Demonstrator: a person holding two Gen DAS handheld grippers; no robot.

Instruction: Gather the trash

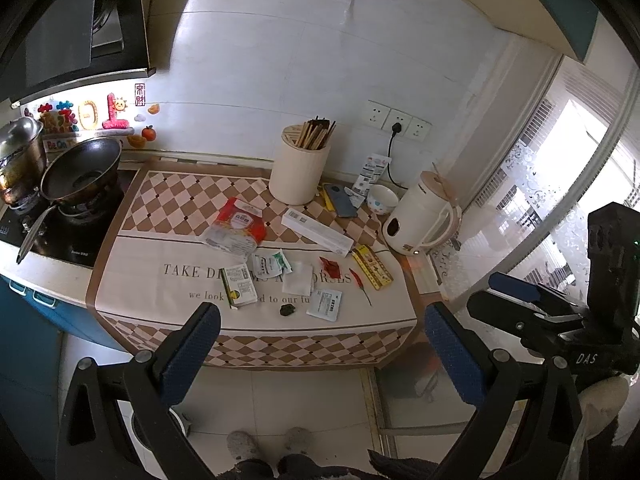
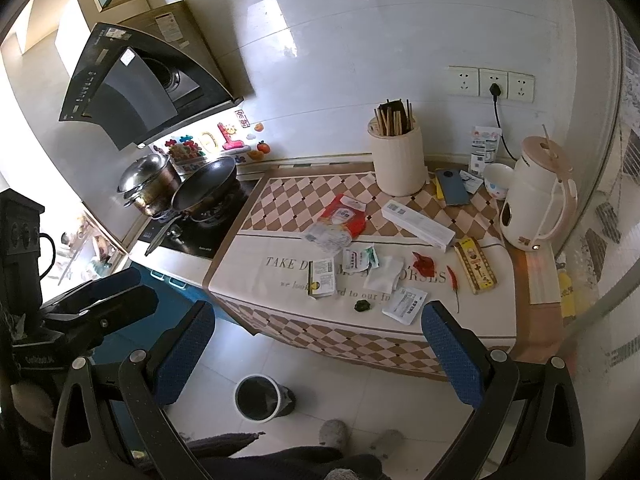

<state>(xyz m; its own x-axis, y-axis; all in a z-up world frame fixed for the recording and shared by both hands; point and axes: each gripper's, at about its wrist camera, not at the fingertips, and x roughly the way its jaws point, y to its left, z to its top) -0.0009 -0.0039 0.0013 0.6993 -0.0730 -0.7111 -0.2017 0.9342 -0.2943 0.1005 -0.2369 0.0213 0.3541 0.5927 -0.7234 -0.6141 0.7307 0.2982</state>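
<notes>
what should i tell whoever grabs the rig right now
Left gripper: open, empty, held short of the counter.
Right gripper: open, empty, likewise.
Trash lies scattered on the checkered cloth: red snack bag, sachets, white packet, chili, dark crumpled bit.
Bin stands on the floor below.
Nothing visibly collected; all pieces left.

I see both wrist cameras held back from the tabletop [image 1: 132, 276], above the floor, looking forward and down. My left view faces it nearly square; my right view sits further right, angled toward the stove [image 2: 192, 232]. Both share the checked cloth [image 2: 280, 200], the kettle [image 1: 420, 220] and the wall sockets [image 2: 492, 80].
</notes>
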